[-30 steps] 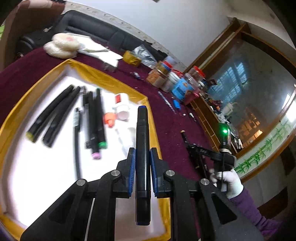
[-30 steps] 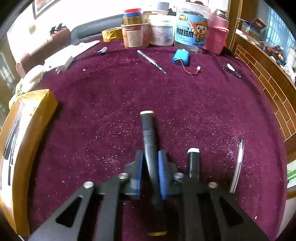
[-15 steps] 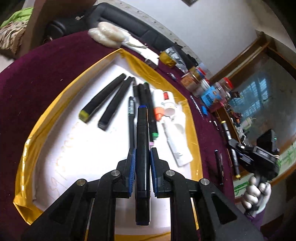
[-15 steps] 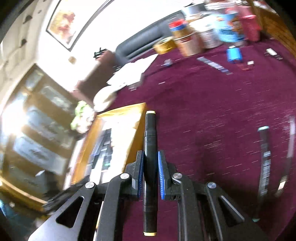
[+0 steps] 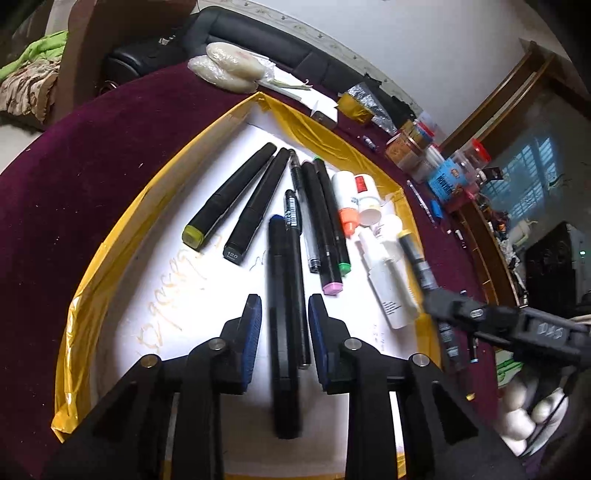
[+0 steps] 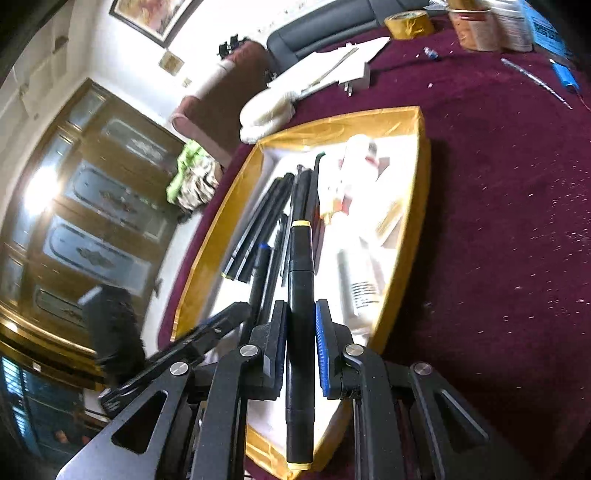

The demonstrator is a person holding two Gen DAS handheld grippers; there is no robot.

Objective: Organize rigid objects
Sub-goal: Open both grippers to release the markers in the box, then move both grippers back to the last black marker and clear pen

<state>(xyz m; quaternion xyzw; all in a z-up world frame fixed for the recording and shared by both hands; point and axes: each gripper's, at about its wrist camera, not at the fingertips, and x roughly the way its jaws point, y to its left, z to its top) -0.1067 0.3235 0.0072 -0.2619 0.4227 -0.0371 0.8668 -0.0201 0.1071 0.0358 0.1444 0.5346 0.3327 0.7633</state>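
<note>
A gold-rimmed tray [image 5: 155, 195] with a white floor holds several black markers, pens and white tubes; it also shows in the right wrist view [image 6: 421, 192]. My left gripper [image 5: 284, 314] is open over the tray, and a black marker with a blue tip [image 5: 280, 295] lies loose between its pads beside a black pen. My right gripper [image 6: 301, 325] is shut on a black marker with yellow ends [image 6: 301, 295], held over the tray's near right rim. That marker and the right gripper [image 5: 428, 295] show at the tray's right edge in the left wrist view.
The tray sits on a dark red velvet table [image 6: 517, 221]. Jars and tubs [image 5: 436, 162], a tape roll [image 6: 408, 24], papers [image 6: 332, 70], a blue battery [image 6: 565, 74] and a thin pen stand at the table's far side. A black sofa [image 5: 258, 40] is behind.
My left gripper has opened and let go of the blue-tipped marker in the tray. My right gripper has carried the yellow-ended marker from the table to over the tray.
</note>
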